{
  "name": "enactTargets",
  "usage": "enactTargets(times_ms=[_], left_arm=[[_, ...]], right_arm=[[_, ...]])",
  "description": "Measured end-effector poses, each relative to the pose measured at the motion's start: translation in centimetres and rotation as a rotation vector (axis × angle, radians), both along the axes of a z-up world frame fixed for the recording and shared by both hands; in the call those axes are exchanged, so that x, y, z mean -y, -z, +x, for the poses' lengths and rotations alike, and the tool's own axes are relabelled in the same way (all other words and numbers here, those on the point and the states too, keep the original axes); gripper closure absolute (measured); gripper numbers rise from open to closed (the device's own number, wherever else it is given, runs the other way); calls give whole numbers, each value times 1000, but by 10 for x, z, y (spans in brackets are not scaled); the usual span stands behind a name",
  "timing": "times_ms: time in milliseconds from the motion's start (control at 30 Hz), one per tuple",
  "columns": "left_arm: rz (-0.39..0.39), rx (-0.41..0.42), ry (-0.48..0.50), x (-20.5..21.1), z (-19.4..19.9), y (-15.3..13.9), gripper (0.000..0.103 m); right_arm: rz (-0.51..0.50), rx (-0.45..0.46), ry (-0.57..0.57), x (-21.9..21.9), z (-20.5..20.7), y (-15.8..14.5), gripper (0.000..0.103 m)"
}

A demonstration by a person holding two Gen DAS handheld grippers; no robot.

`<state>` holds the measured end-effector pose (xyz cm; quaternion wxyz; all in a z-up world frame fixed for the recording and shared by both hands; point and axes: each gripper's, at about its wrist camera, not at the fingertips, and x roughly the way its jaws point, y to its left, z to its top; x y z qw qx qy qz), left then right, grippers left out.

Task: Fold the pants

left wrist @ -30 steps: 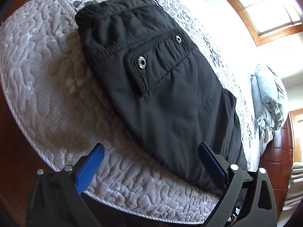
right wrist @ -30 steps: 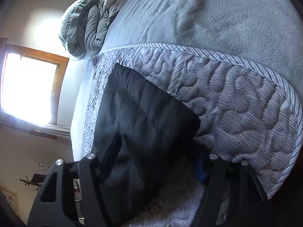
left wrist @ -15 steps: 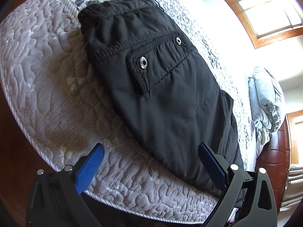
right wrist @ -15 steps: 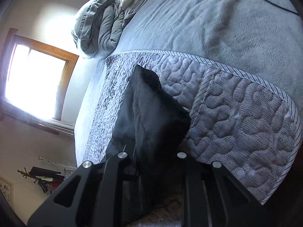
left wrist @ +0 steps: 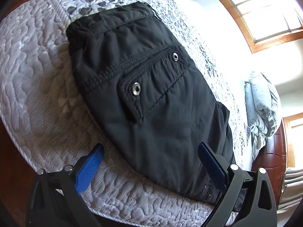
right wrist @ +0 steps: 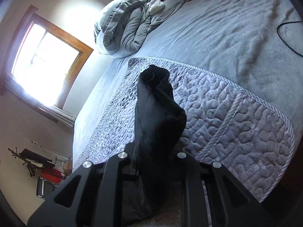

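Observation:
Black pants (left wrist: 151, 98) lie on a quilted grey bedspread (left wrist: 37, 87), waistband at the far end, a snap pocket facing up. My left gripper (left wrist: 151, 162) is open, its blue pads on either side of the near edge of the pants, just above the fabric. My right gripper (right wrist: 153, 151) is shut on a bunched end of the pants (right wrist: 157, 109), which stands up in a ridge above the quilt (right wrist: 236, 117). Its fingertips are hidden by the cloth.
A grey fleece blanket (right wrist: 227, 37) covers the bed beyond the quilt, with a rolled duvet (right wrist: 123, 28) near the headboard. A black cable (right wrist: 286, 37) lies at the right. A bright window (right wrist: 43, 56) and wooden bed frame (left wrist: 272, 160) border the bed.
My right gripper has closed on the end of the pants and lifted it, so the flat cloth now stands bunched. My left gripper has stayed open near the pants edge.

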<state>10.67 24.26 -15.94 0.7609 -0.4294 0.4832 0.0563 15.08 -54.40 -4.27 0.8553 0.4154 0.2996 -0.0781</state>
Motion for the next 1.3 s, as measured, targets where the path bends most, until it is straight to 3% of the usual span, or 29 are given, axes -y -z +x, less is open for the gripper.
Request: enactTargets(times_ms=[467,667,967,1300], left_arm=[[-34,14,15,-2,-2,6,4],[-47,26,14,-6,-6,5,4],[-70,33,14,-7,-12,4,4],[-88,36,-2,-13,-23,6,4]], right_arm=[[-187,110,-223,-104,22,-88,86],[-299,116,-336,-158,32,-109,86],[-452,75,-511,-241,47,-101,85],[-605,-59,-677,-325,60,-41,85]])
